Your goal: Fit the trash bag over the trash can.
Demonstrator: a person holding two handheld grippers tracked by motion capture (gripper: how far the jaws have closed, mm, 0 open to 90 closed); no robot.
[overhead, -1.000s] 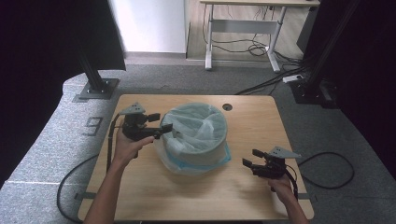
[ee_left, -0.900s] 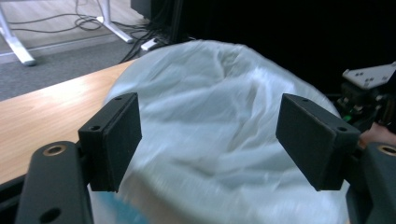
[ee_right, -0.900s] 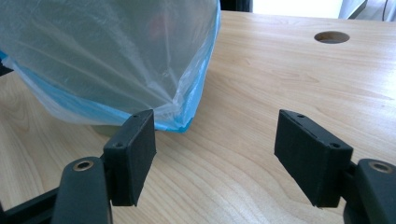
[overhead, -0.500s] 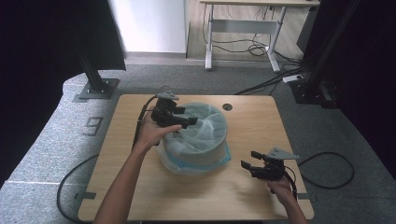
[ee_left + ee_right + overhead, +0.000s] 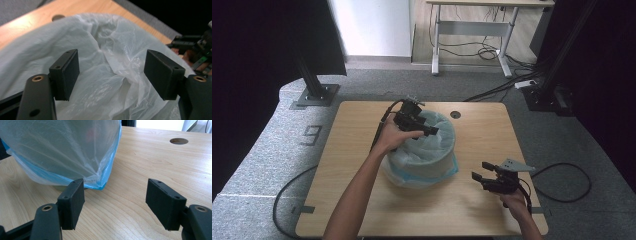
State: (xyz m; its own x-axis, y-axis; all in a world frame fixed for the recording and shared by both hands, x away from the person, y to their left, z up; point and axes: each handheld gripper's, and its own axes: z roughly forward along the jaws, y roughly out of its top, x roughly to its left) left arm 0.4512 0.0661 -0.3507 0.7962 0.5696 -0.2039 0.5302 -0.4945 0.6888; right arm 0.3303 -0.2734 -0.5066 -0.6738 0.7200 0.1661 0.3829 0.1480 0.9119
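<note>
Bin (image 5: 422,167) sits mid-desk (image 5: 362,200), lined with a thin bag (image 5: 432,142): light, limp, slippery, tears easily. Left hand-held gripper (image 5: 432,131) above the bin's mouth, jaws just narrowing yet apart, gripping nothing. Right hand-held gripper (image 5: 479,178) right of the bin, agape, empty. Pinch a gathered fold at the bin's rim.

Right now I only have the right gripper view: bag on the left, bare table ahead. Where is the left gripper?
Observer: In the high view, the left gripper is over the open top of the bag, near its far left rim.
Operator: Is it gripping the plastic?
Observer: No. In the left gripper view its jaws stand apart above the crumpled plastic and the pads press on nothing, though they have just been closing.
Operator: Is my right gripper clear of the bag?
Observer: From above, yes. The right gripper sits apart from the bag, to its right, with bare table between them.
</note>
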